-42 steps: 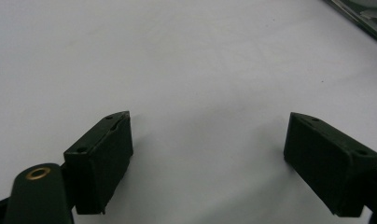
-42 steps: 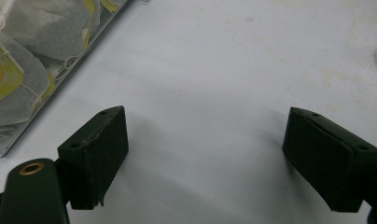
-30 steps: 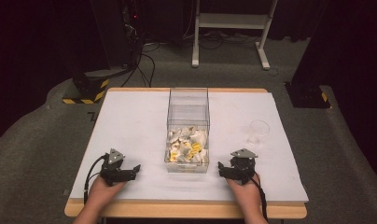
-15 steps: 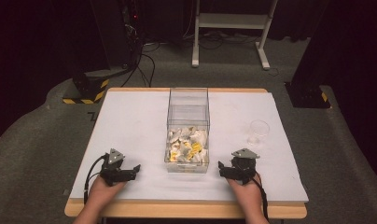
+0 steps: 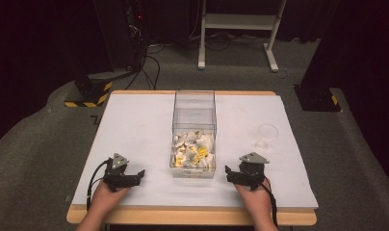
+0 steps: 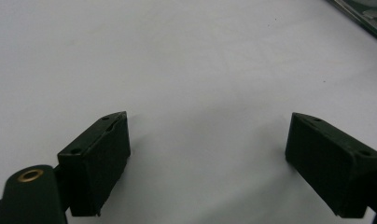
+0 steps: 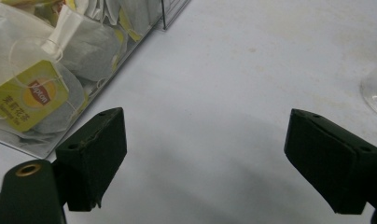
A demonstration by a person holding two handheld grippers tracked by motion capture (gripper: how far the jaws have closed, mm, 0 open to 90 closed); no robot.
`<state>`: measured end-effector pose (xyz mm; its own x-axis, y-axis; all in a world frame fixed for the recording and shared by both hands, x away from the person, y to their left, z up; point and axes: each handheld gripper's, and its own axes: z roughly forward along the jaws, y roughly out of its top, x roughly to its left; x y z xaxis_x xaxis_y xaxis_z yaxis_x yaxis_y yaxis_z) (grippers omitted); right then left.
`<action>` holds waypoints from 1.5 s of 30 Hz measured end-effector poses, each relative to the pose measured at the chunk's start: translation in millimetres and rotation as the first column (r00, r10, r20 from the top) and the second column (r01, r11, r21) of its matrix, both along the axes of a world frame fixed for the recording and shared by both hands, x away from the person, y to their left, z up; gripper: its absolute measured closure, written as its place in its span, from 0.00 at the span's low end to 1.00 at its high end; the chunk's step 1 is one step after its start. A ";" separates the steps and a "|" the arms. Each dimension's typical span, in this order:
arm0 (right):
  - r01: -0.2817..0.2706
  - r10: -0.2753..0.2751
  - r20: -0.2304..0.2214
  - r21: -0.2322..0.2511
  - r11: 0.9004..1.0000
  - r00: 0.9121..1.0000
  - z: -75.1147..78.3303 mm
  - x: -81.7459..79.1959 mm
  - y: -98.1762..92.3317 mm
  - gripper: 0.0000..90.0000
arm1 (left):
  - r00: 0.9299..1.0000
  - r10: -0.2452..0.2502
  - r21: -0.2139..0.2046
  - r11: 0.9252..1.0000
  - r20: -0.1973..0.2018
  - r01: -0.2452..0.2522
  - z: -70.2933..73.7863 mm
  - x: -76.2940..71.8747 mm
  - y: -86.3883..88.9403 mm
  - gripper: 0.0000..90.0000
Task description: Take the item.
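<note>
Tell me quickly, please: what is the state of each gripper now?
Left gripper: open, holding nothing, over the white table.
Right gripper: open, holding nothing.

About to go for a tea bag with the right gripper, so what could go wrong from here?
The clear box has tall walls; the open right gripper might clip the rim and shove the box. The tea bags lie piled with strings and tags tangled, so one pinch may lift several. The empty glass stands close beyond that gripper; a wide swing could tip it.
</note>
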<state>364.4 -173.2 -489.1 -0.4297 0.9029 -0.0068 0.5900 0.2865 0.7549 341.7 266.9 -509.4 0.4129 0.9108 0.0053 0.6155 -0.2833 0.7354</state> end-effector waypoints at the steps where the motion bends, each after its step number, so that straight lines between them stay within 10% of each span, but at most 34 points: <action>1: -0.005 0.005 0.006 -0.001 1.000 1.000 1.2 -0.2 -0.3 0.15 | 1.000 0.002 0.000 1.000 0.000 -0.002 0.0 0.0 -0.1 0.15; 45: -0.075 0.069 0.101 0.056 0.996 0.992 31.2 -7.6 10.3 0.16 | 1.000 0.025 0.011 1.000 -0.006 -0.025 -0.4 1.2 0.0 0.10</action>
<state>356.8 -162.9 -458.0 -0.4937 0.8696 0.0001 0.4912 0.2788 0.8252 342.8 266.9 -509.8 0.3903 0.9206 0.0131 0.6270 -0.2762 0.7284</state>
